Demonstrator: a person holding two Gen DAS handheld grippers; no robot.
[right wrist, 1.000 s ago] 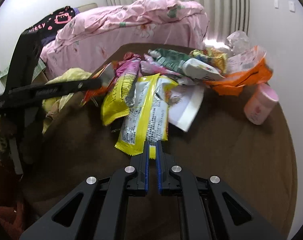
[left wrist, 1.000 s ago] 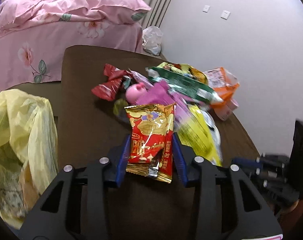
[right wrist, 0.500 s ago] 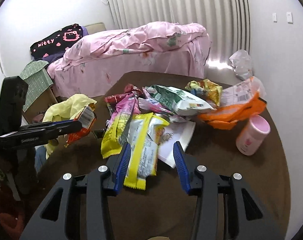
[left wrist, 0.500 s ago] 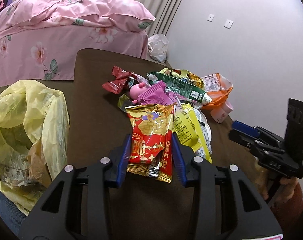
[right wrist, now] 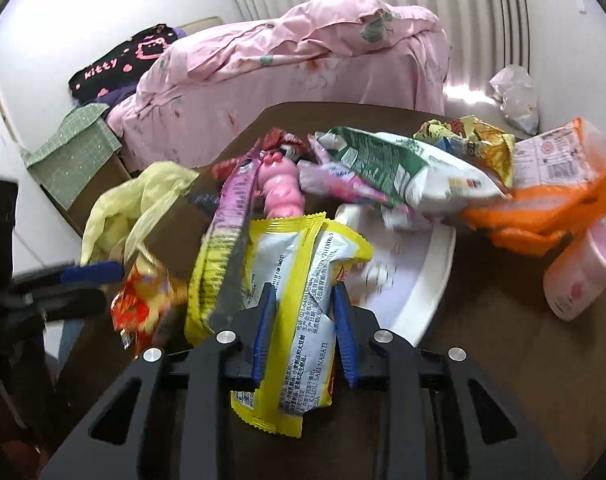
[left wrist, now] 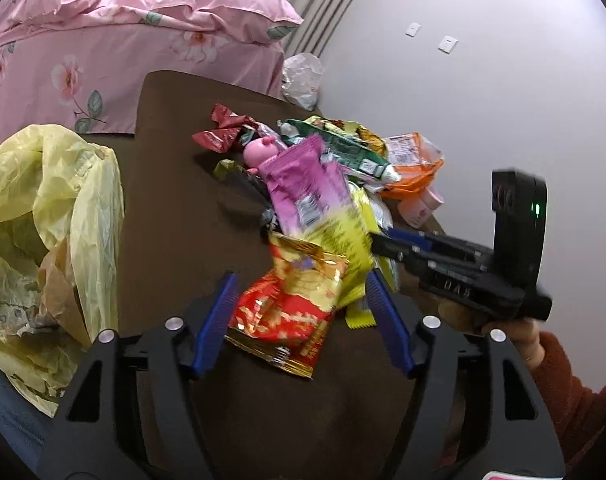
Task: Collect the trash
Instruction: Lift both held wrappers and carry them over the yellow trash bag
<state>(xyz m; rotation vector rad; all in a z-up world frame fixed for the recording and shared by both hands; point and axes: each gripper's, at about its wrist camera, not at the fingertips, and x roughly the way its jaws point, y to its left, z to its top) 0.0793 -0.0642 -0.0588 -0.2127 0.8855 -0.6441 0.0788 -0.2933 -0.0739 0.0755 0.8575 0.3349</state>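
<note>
Left gripper (left wrist: pixel 303 320) is opening, shiny red-and-gold foil snack packet (left wrist: pixel 291 308) loose between its jaws on the brown table (left wrist: pixel 175 184). Right gripper (right wrist: pixel 303 328) is closing around a yellow-and-white wafer wrapper (right wrist: pixel 299 320).

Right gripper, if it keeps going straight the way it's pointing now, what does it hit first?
The right gripper, jaws closing, already has the yellow-edged wrapper between its fingers. Straight on it would bunch that wrapper into the pink toy behind it, though depth there is unclear.
</note>
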